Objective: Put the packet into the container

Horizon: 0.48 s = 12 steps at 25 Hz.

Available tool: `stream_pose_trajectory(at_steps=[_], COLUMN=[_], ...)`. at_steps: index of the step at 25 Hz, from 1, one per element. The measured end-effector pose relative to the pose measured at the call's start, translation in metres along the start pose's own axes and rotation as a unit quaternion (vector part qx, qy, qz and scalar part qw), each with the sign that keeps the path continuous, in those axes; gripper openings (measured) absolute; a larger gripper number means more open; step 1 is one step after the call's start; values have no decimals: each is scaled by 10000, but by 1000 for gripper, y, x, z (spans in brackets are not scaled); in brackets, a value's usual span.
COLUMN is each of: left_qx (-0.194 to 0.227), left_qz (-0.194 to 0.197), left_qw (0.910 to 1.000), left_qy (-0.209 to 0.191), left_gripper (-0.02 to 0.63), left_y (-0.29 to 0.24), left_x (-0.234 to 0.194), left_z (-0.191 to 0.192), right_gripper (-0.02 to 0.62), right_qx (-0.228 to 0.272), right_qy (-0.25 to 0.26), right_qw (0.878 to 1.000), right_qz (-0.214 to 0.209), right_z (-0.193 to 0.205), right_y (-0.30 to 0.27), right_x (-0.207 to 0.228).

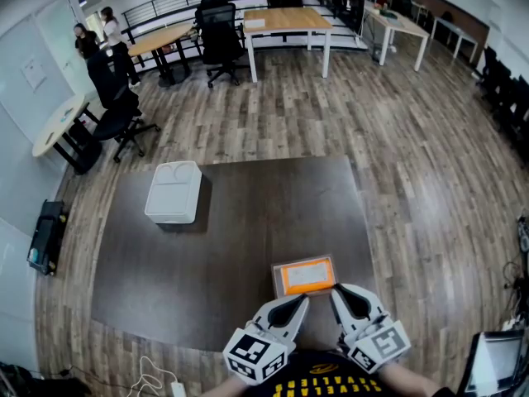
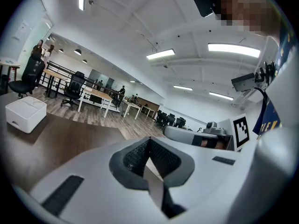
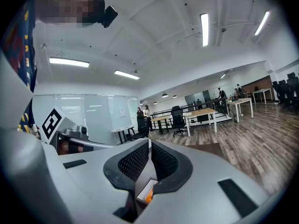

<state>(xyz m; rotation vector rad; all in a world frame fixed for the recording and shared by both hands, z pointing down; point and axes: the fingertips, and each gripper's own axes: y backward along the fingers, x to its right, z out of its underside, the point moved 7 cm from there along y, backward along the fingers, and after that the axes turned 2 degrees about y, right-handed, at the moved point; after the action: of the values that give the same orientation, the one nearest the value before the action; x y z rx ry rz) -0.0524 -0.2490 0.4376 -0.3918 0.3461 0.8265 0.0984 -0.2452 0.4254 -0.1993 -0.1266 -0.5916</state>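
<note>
One table (image 1: 240,230), one white container (image 1: 173,191), one orange packet (image 1: 306,276), two grippers. The container, lid on, sits near the table's far left corner. The packet lies flat close to the near edge, right of the middle, well apart from the container.

The left gripper (image 1: 302,301) points at the packet's near edge with its jaws clenched on nothing. The right gripper (image 1: 335,291) has its tip at the packet's near right corner, jaws also pressed together. Whether that tip touches the packet is hard to say from the head view.

The head view alone shows packet and container together. The left gripper view shows the container far off on the left, but no packet. The right gripper view shows no container. It gives only a slip of orange and white packet low down, through the gap behind the meeting pads. Each gripper view catches the other gripper's marker cube at its side.

Two people (image 1: 99,35) stand far off by the left wall.
</note>
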Motion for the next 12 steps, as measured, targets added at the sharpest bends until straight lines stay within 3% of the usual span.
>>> stream_pose_trajectory(at_steps=[12], left_qx=[14], left_qz=[-58], left_qw=[9999], left_qy=[-106], left_gripper=[0], left_y=[-1], left_x=[3], left_z=[-1], right_gripper=[26], right_qx=[63], right_qy=[88], right_qw=[9999], right_qz=[-50], right_z=[-1], right_y=[1], right_x=[0])
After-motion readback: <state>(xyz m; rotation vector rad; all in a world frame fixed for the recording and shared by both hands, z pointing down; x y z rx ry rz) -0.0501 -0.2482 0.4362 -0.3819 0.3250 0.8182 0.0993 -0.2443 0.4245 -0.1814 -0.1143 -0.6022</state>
